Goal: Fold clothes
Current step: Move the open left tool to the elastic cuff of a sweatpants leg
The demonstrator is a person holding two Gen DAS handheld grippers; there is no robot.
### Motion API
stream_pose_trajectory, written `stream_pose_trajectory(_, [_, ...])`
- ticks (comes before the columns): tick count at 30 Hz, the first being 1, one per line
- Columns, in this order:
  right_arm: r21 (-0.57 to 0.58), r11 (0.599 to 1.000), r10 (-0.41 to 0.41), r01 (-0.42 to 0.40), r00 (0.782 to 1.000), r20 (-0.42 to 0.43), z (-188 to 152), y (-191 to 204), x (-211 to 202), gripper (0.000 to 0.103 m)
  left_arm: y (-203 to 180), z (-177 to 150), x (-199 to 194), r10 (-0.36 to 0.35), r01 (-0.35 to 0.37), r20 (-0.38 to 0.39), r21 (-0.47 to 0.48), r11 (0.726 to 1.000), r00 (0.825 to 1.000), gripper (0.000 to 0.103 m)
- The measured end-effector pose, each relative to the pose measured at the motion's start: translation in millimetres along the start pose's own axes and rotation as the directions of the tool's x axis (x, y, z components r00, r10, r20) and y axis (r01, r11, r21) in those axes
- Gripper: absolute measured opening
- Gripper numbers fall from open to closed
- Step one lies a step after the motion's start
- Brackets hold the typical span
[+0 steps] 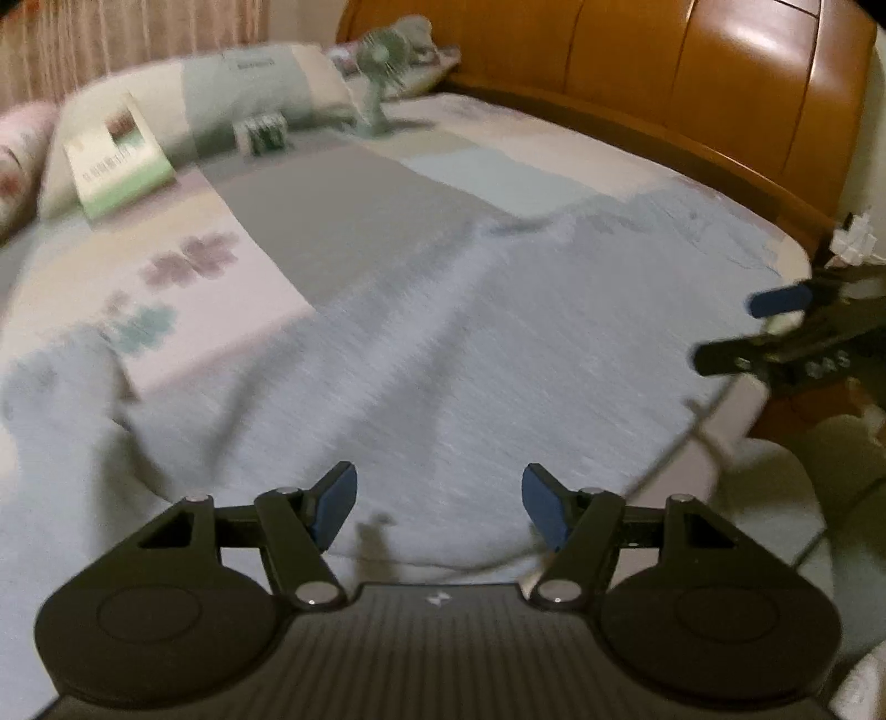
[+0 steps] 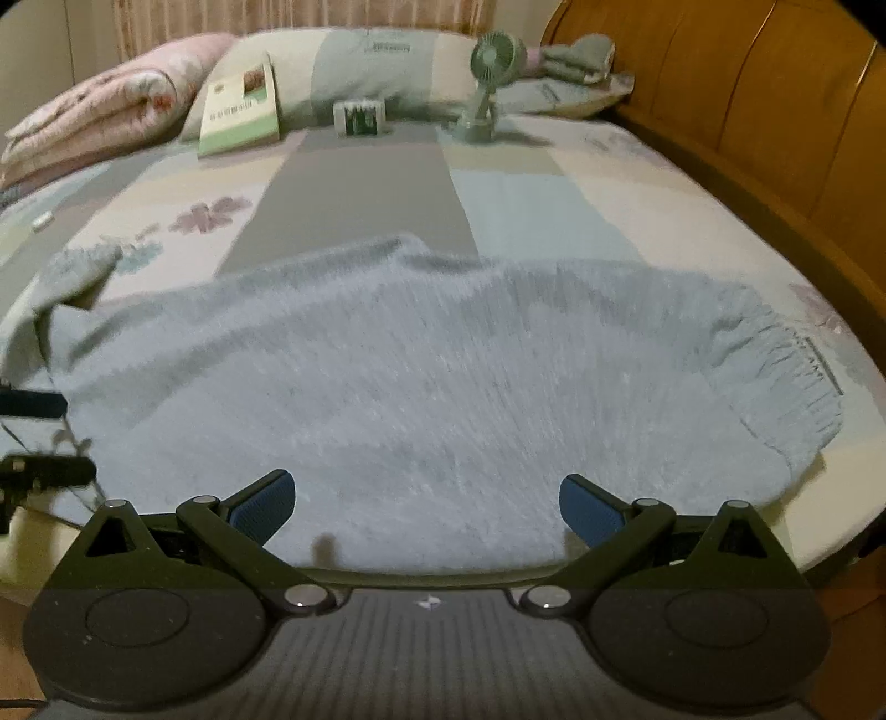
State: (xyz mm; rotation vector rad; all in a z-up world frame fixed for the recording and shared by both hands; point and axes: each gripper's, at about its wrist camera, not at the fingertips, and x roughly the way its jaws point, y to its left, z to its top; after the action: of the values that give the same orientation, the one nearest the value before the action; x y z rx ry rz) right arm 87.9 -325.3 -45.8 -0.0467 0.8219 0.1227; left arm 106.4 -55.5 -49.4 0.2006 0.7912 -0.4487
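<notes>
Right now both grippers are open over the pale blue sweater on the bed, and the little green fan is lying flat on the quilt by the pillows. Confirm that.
Not quite: the green fan stands upright on its base, as the right wrist view shows. The rest holds: the left gripper and right gripper are both open over the pale blue sweater spread on the bed.

Bed, wooden headboard, curtain, tiled floor.
</notes>
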Motion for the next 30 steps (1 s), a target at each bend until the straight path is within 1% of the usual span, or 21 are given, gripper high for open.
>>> stream_pose_trajectory(4, [0.014, 1.0, 0.01, -0.01, 0.999, 0.042, 0.5, 12.3, -15.5, 0.103, 32.4, 17.8, -15.9, 0.112, -0.112, 0.03, 0.024, 0.993, 0.993, 0.07])
stream_pose_trajectory(7, [0.021, 1.0, 0.022, -0.024, 0.998, 0.058, -0.6, 21.7, -21.5, 0.103, 59.8, 32.1, -16.4, 0.195, -0.195, 0.013, 0.027, 0.98, 0.981, 0.071])
stream_pose_trajectory(10, [0.017, 0.999, 0.028, -0.029, 0.998, 0.059, -1.0, 28.7, -22.2, 0.103, 89.5, 46.0, -2.3, 0.257, -0.258, -0.042, -0.003, 0.966, 0.965, 0.071])
stream_pose_trajectory(14, [0.018, 0.999, 0.028, -0.029, 0.998, 0.059, 0.9, 32.0, -20.2, 0.103, 123.1, 59.8, 33.2, 0.301, -0.309, -0.135, -0.042, 0.95, 0.944, 0.071])
stream_pose_trajectory(16, [0.02, 0.999, 0.026, -0.027, 0.998, 0.06, 2.4, 31.5, -18.9, 0.103, 136.6, 64.4, 54.8, 0.331, -0.345, -0.188, -0.042, 0.938, 0.925, 0.071])
stream_pose_trajectory(20, [0.031, 0.999, 0.023, -0.025, 0.998, 0.058, 5.9, 29.6, -15.2, 0.103, 153.9, 69.2, 89.2, 0.414, -0.431, -0.267, -0.006, 0.902, 0.87, 0.071])
stream_pose_trajectory(22, [0.036, 0.999, 0.024, -0.026, 0.998, 0.058, 7.4, 29.0, -13.1, 0.103, 157.5, 71.1, 99.6, 0.446, -0.46, -0.283, 0.019, 0.888, 0.849, 0.071])
stream_pose_trajectory(23, [0.04, 0.999, 0.025, -0.028, 0.998, 0.058, 7.9, 28.8, -12.3, 0.103, 159.6, 71.1, 103.6, 0.456, -0.469, -0.289, 0.027, 0.883, 0.842, 0.071])
stream_pose_trajectory(26, [0.049, 0.998, 0.028, -0.031, 0.998, 0.058, 8.9, 27.6, -10.3, 0.103, 164.4, 72.0, 109.9, 0.501, -0.507, -0.307, 0.068, 0.859, 0.809, 0.071])
stream_pose_trajectory(28, [0.051, 0.998, 0.023, -0.026, 0.998, 0.058, 8.7, 26.7, -9.8, 0.103, 167.6, 70.9, 107.1, 0.522, -0.524, -0.311, 0.087, 0.848, 0.794, 0.071])
stream_pose_trajectory(30, [0.053, 0.998, 0.015, -0.019, 0.998, 0.059, 7.7, 25.8, -11.2, 0.103, 171.5, 69.3, 99.2, 0.534, -0.535, -0.306, 0.088, 0.84, 0.788, 0.071])
